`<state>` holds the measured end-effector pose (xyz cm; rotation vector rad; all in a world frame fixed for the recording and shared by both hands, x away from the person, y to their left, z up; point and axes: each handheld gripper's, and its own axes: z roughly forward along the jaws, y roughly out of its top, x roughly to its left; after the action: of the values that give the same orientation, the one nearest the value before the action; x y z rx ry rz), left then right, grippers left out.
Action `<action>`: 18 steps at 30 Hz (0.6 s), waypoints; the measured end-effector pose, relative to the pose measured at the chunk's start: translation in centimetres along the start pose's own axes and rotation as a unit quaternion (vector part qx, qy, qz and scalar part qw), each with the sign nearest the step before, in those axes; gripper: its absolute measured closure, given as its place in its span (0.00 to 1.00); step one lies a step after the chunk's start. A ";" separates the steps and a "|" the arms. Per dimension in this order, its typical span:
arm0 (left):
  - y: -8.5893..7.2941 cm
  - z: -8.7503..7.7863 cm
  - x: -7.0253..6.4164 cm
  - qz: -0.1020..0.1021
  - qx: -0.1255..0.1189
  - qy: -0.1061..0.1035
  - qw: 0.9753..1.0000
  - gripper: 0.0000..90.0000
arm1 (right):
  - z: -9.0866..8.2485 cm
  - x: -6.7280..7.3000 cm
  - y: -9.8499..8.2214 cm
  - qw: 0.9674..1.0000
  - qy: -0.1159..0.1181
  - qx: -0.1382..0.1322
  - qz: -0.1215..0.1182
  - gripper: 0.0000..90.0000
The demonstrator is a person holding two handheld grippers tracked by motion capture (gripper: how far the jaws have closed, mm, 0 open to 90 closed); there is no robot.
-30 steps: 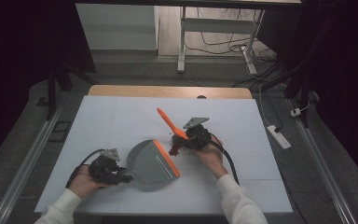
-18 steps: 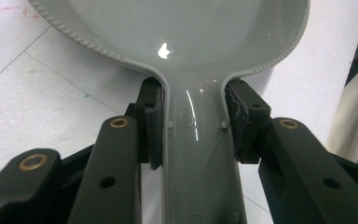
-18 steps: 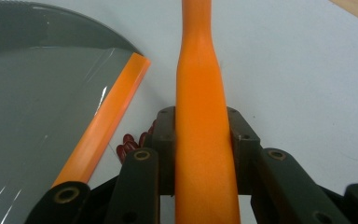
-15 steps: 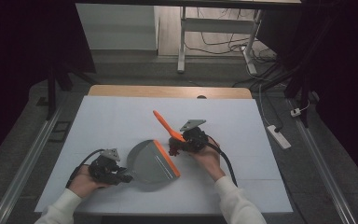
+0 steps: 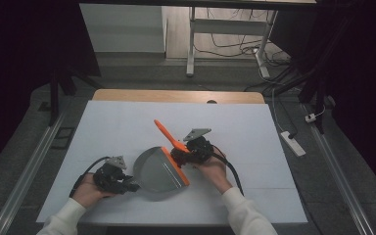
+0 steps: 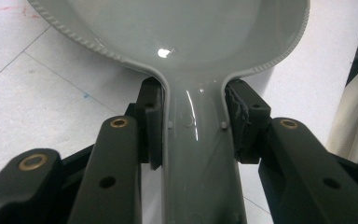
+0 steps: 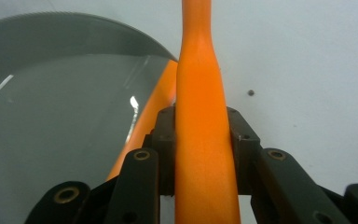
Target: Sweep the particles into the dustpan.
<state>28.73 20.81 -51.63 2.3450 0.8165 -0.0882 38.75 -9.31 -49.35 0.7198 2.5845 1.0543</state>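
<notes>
Dustpan, grey plastic (image 5: 155,171), handle pinched by left gripper (image 5: 127,186); right gripper (image 5: 178,155) clamps orange brush handle (image 5: 169,134), angled up-left at pan's orange lip (image 5: 176,166).

We see a grey dustpan (image 5: 154,170) lying flat on the white table (image 5: 254,137), its orange lip (image 5: 176,166) facing right. An orange brush handle (image 5: 166,133) slants up and away from that lip, just beside it.

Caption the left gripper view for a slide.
Left gripper clamps the neck of a grey dustpan handle above the white table.
</notes>
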 end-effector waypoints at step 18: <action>0.0 0.1 0.0 -0.001 0.001 0.002 1.000 0.68 | 0.3 1.9 0.7 0.999 0.042 -0.018 0.005 0.77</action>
<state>28.71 20.75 -51.67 2.3463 0.8204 -0.0852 37.48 -7.70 -49.21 0.6959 2.6258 1.1553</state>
